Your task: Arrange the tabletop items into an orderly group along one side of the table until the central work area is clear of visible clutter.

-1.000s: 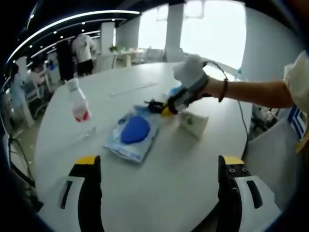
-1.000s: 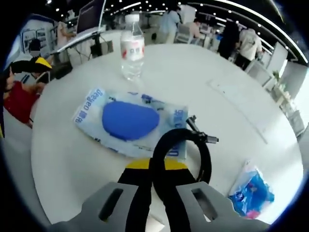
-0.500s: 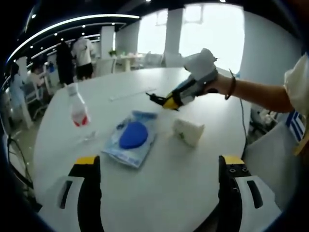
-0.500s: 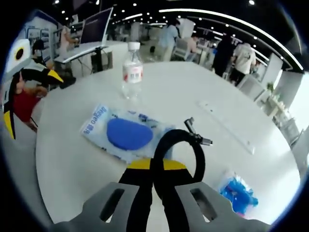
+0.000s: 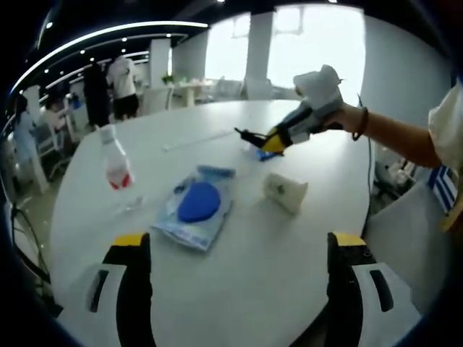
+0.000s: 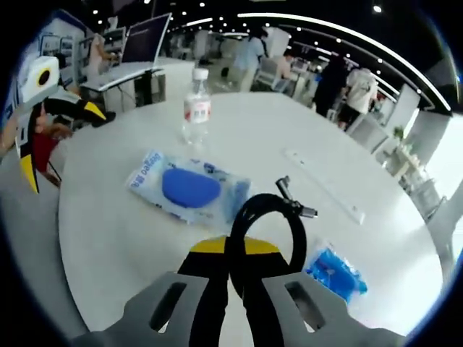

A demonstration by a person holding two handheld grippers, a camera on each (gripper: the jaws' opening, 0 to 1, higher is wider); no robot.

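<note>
aloft, right gripper (image 6: 233, 249) clamps black cable (image 6: 269, 217) — above table (image 6: 130, 246).

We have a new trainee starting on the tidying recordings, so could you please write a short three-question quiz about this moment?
1. True or false: the right gripper is shut on a looped black cable.
2. What stands upright on the table beyond the blue-and-white packet?
A. a mug
B. a water bottle
C. a lamp
3. Fill the gap: the left gripper has its jaws ____ and holds nothing.

Key:
1. True. The cable loop rises from between the closed jaws.
2. B, the water bottle with a red label.
3. Open. They stand wide apart over bare table.
</note>
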